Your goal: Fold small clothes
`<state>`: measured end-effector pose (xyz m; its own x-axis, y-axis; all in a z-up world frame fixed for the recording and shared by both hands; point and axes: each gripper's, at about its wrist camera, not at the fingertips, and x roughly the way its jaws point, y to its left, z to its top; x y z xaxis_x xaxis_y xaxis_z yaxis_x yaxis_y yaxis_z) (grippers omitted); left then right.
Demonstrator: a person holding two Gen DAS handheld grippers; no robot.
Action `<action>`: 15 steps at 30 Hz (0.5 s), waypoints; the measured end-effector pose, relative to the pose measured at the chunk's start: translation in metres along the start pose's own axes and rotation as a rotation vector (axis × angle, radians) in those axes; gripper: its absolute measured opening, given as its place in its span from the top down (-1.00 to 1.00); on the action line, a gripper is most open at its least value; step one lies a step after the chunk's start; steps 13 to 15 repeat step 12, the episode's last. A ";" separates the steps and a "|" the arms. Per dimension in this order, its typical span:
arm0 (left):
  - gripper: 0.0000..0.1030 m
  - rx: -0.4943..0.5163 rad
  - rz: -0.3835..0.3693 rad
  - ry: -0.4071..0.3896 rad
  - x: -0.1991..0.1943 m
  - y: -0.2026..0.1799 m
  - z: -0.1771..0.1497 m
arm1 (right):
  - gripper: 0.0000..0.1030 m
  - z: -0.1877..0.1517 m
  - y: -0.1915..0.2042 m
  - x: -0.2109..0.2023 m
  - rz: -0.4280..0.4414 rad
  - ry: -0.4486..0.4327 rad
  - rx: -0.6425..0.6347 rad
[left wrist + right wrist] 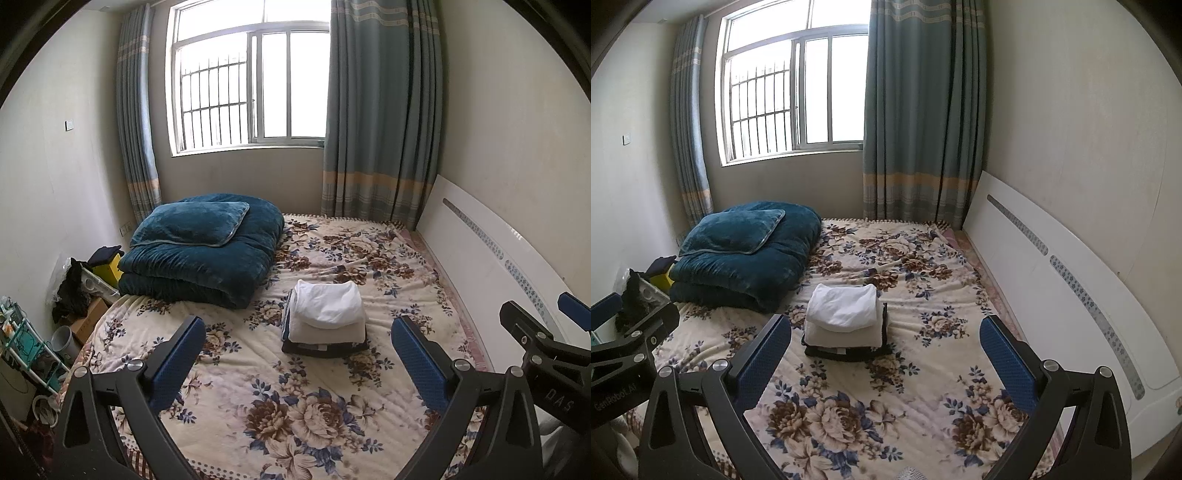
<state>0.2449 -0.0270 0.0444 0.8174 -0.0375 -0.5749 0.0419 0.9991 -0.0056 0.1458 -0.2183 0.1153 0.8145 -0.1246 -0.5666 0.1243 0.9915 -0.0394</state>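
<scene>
A small stack of folded clothes (325, 317) lies in the middle of the floral bedspread (258, 398): a white piece on top, a cream one under it, dark ones at the bottom. It also shows in the right wrist view (846, 321). My left gripper (297, 339) is open and empty, held above the bed on the near side of the stack. My right gripper (884, 339) is open and empty too, with the stack just left of centre between its fingers and farther off. The right gripper shows at the right edge of the left wrist view (546, 339).
A folded teal quilt with a pillow (203, 251) sits at the bed's far left. A white headboard (491, 258) runs along the right. Window and curtains (380, 110) stand behind. Boxes, a bin and a rack (55, 325) crowd the floor at left.
</scene>
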 end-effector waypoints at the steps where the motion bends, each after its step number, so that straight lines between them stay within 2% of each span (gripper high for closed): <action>1: -1.00 0.001 0.001 -0.001 0.000 -0.001 0.001 | -1.00 0.000 0.000 0.000 0.000 0.000 0.002; 15: -1.00 -0.006 0.006 -0.011 -0.006 -0.003 0.002 | -1.00 -0.001 0.001 -0.002 -0.002 -0.001 0.002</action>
